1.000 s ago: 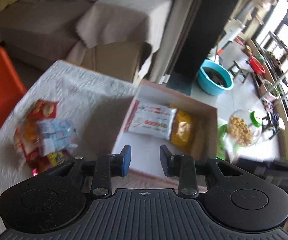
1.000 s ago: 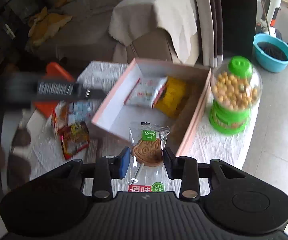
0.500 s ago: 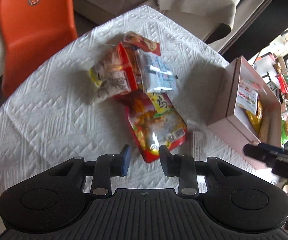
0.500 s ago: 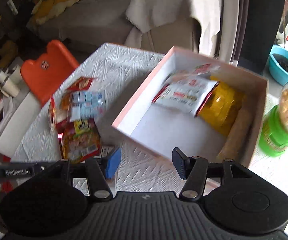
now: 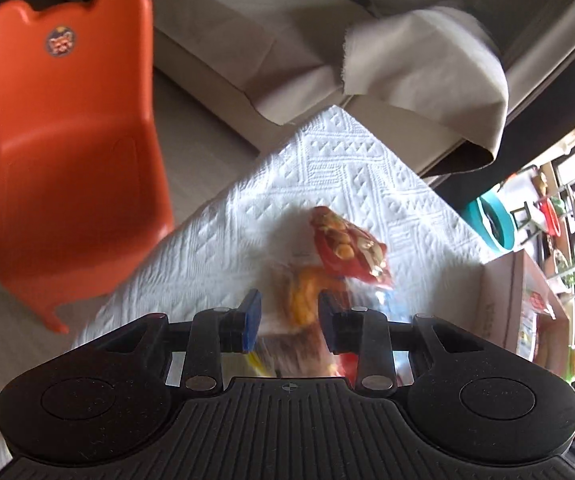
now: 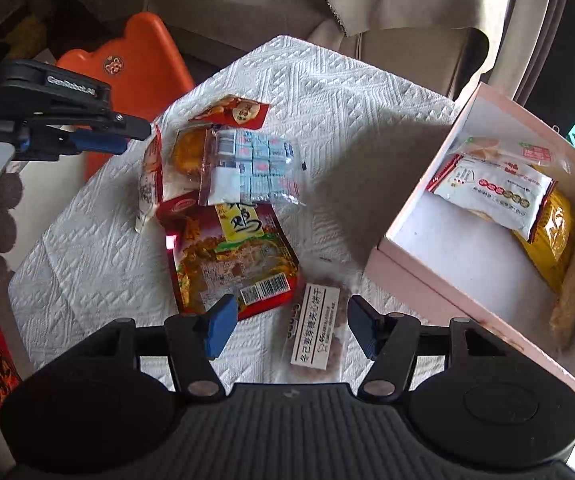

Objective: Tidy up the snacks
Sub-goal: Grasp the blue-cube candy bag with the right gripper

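Loose snack packets lie in a pile on the white tablecloth [image 6: 327, 92]: a clear bag of small blue-white candies [image 6: 253, 168], a big red packet [image 6: 229, 252], a small red packet [image 6: 235, 111], and a thin upright packet [image 6: 149, 178]. A white-labelled biscuit pack [image 6: 314, 330] lies between my right gripper's fingers. My right gripper [image 6: 289, 324] is open wide above it. The pink box [image 6: 419, 284] at right holds a white packet [image 6: 495, 192] and a yellow packet [image 6: 555, 236]. My left gripper [image 5: 289, 320] is open, hovering close over the blurred pile [image 5: 347, 248]; it also shows in the right wrist view [image 6: 127, 134].
An orange child's chair [image 5: 71, 140] stands left of the table. A beige sofa with a draped cloth [image 5: 419, 68] is behind. A teal basin [image 5: 495, 224] sits on the floor beyond the table's far corner.
My left gripper swung from the box to the snack pile and dropped close over it. My right gripper released the biscuit packet, opened wide and moved left toward the pile.
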The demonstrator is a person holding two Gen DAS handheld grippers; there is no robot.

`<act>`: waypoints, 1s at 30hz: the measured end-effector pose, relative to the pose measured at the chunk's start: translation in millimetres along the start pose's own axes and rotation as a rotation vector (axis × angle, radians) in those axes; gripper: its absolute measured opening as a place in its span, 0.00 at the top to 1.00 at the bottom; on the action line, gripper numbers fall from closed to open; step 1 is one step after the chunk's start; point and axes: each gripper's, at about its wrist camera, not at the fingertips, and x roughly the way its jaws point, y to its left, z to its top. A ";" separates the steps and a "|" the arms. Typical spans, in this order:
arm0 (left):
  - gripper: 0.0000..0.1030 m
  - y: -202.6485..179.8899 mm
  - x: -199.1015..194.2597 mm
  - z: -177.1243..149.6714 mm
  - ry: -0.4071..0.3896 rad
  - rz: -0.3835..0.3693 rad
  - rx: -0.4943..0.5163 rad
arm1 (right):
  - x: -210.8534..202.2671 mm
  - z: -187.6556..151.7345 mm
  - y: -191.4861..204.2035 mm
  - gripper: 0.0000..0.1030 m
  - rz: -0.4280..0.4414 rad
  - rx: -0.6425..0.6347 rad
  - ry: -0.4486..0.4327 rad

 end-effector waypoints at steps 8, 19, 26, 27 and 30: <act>0.55 12.5 10.1 -41.9 0.152 -0.078 0.071 | 18.9 84.4 0.7 0.37 0.054 0.094 -0.046; 0.45 52.5 -34.2 -68.7 0.115 -0.090 -0.060 | 103.1 124.3 26.1 0.28 0.018 0.090 0.126; 0.47 64.4 -42.8 -79.1 0.226 -0.045 -0.120 | 79.5 71.9 31.8 0.28 -0.092 -0.049 0.141; 0.49 64.9 -43.5 -80.5 0.237 -0.036 -0.124 | 74.5 66.7 31.1 0.28 -0.086 -0.045 0.152; 0.49 59.8 -47.4 -85.3 0.243 -0.017 -0.117 | 58.4 58.6 27.7 0.28 -0.061 -0.008 0.127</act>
